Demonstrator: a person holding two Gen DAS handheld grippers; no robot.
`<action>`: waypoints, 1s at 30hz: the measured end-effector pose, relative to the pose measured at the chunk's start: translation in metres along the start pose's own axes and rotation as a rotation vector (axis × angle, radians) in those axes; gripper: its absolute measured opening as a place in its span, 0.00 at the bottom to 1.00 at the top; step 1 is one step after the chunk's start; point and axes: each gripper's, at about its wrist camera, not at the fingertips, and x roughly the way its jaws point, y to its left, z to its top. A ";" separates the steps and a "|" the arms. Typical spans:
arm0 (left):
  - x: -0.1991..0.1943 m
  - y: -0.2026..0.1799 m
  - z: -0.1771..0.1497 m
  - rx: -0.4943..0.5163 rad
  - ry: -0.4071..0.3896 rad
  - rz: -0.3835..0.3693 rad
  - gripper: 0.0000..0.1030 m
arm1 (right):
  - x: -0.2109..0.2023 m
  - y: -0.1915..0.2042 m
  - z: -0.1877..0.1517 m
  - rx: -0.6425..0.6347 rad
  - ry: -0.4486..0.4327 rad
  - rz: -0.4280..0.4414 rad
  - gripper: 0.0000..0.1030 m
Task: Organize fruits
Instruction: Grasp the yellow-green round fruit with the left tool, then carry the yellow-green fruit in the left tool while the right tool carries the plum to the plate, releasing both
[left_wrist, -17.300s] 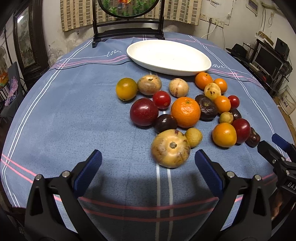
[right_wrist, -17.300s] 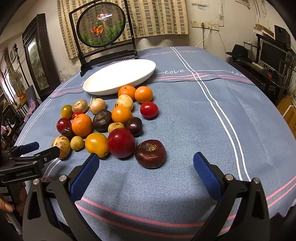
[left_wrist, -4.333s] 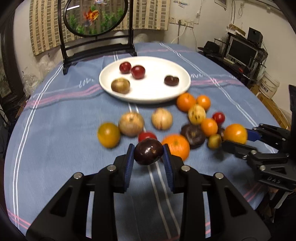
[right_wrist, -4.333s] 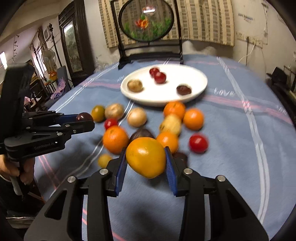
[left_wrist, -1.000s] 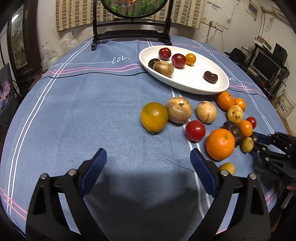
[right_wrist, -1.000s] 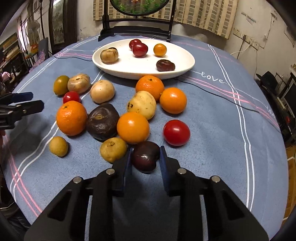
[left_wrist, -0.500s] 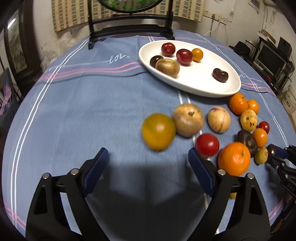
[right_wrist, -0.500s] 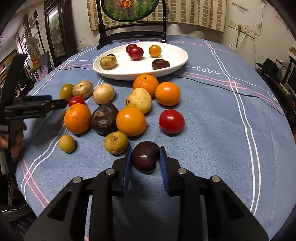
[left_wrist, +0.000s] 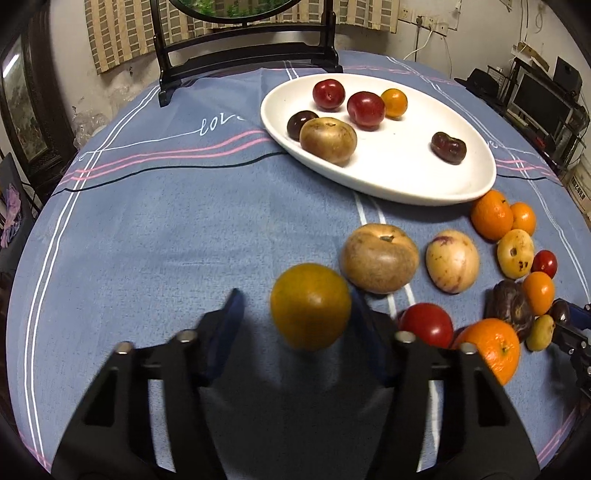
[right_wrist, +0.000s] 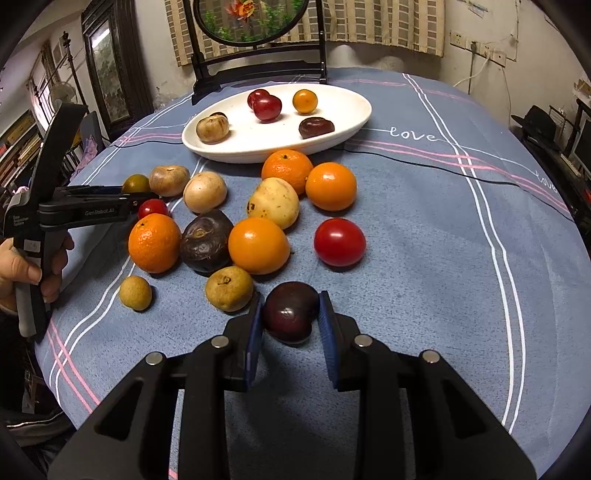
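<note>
While the yellow-green fruit sits on the tabletop between the left claw, whose jaws have just been narrowing but show a gap on one side, the right claw pinches a dark plum, likely bound for the white plate.

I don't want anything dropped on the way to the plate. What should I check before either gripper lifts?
1. Right gripper clamped on the dark plum: ok, both pads press its sides.
2. Left gripper clamped on the yellow-green fruit: not ok; the jaws have just been closing, the right pad touches, a gap remains at the left pad.
3. Neighbours clear of the left grasp: not ok, the brown fruit sits right beside it.
4. Free space on the white plate: ok, its near right part is bare.
5. Grippers clear of each other: ok, far apart across the pile.
</note>
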 end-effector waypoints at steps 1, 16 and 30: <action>-0.001 -0.001 -0.001 0.001 -0.001 -0.008 0.38 | 0.000 -0.001 0.000 0.006 0.001 0.000 0.29; -0.045 0.010 -0.016 -0.063 -0.045 -0.072 0.37 | -0.016 -0.002 0.000 0.023 -0.036 0.002 0.29; -0.103 -0.010 -0.008 -0.002 -0.151 -0.139 0.37 | -0.057 0.000 0.020 -0.018 -0.156 -0.009 0.29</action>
